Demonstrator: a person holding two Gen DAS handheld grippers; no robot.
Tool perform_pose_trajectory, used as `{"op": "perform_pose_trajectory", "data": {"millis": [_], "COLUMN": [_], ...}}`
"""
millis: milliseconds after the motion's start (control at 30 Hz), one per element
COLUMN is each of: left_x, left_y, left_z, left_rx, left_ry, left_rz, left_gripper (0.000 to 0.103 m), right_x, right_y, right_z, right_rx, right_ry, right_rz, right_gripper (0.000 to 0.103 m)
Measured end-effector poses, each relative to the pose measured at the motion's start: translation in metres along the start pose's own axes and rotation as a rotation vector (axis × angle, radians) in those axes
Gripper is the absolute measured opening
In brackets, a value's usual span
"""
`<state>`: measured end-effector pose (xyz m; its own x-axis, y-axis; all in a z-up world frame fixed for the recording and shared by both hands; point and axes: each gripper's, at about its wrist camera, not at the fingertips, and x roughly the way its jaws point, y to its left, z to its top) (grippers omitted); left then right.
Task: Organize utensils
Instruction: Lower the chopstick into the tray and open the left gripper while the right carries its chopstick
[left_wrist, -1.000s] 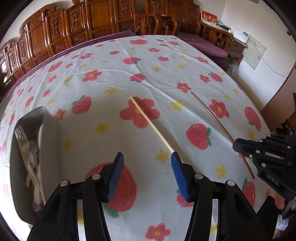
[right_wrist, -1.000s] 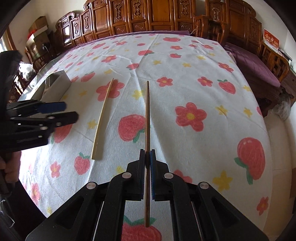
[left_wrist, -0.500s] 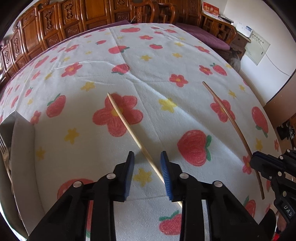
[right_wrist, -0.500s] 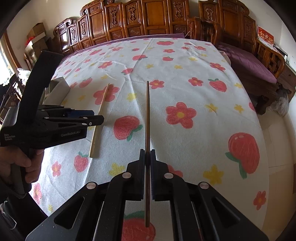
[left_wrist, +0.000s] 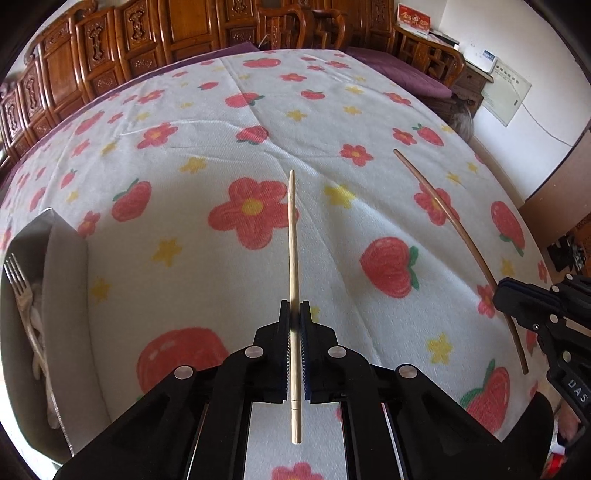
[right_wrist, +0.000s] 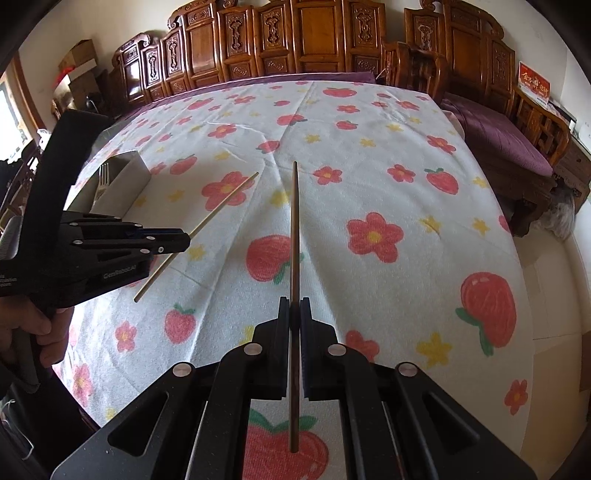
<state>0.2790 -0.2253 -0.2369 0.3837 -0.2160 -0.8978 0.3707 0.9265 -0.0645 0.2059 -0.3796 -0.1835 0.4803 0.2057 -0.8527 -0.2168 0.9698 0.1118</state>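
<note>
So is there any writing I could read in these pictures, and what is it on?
"GenRobot.AI": side of the left tool, in the right wrist view.
"DAS": side of the right tool, in the left wrist view; further letters cut off.
Small white print on the left tool's rear edge: too small to read.
Red card on the wooden furniture, gold characters: too blurred to read.
White wall panel, printed lines: too small to read.

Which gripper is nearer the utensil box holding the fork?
Left. The left gripper, shut on the light chopstick, sits beside the utensil box; the right gripper holds the dark chopstick farther away.
</note>
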Motion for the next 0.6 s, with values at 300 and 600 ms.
{"op": "perform_pose_trajectory", "data": {"millis": [300,600], "left_x": [-0.051,-0.110], "left_y": [0.015,0.038], "left_z": [-0.001,-0.007], "left_rx": [-0.004,-0.013], "left_ry": [-0.083,-0.176], "left_rz": [-0.020,-0.027], "left_gripper": [0.004,0.004], "right_x": [-0.012,-0.018], "right_y": [0.025,0.058], "right_z": [0.014,0.035], "right_rx": [-0.027,-0.055], "right_ry": [-0.027,-0.061], "right_rz": [0.005,0.030], "right_gripper": [0.006,0.006]}}
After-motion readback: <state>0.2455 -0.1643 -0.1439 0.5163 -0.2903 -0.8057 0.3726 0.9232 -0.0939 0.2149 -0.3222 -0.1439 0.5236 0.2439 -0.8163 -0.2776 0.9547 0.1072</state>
